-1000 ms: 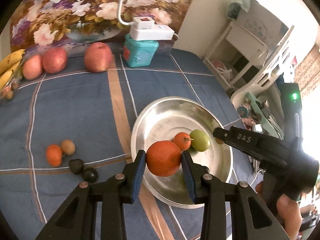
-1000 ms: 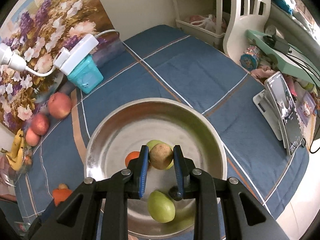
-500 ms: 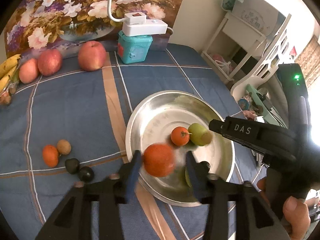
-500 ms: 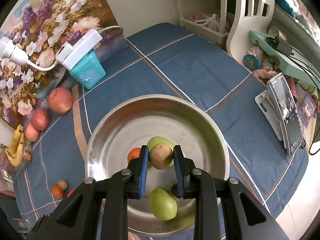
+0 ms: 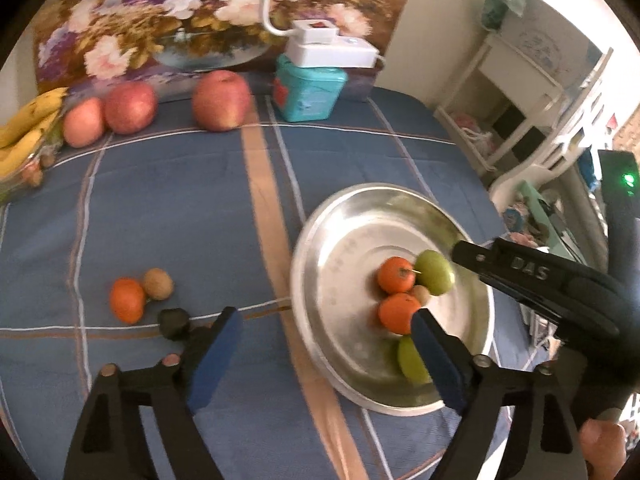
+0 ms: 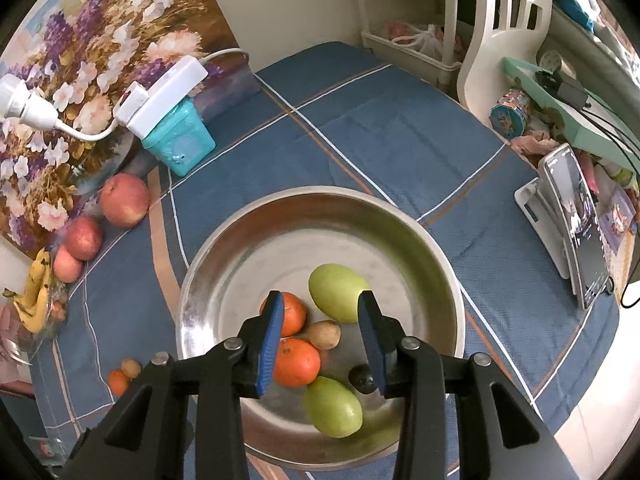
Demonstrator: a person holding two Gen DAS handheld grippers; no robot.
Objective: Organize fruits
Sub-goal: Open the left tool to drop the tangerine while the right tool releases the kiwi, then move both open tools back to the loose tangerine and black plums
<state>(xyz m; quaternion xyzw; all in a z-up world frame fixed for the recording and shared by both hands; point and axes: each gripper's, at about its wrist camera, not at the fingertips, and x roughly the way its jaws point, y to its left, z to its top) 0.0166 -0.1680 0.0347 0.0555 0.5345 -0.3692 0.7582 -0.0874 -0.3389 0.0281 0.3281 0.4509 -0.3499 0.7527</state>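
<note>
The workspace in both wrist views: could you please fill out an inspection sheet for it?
Surface: blue checked tablecloth, wrinkle-free where visible.
Job's things: metal plate holds two oranges, two green fruits, a brown fruit and a dark fruit. Loose on the cloth: small orange, brown fruit, dark fruits.
Clutter: three apples, bananas, teal box.
Grippers: left gripper open, empty; right gripper open, empty, over the plate.
Cables: white power strip on the teal box, cord running left.
Surroundings: floral painting, white chair, phone on stand.
</note>
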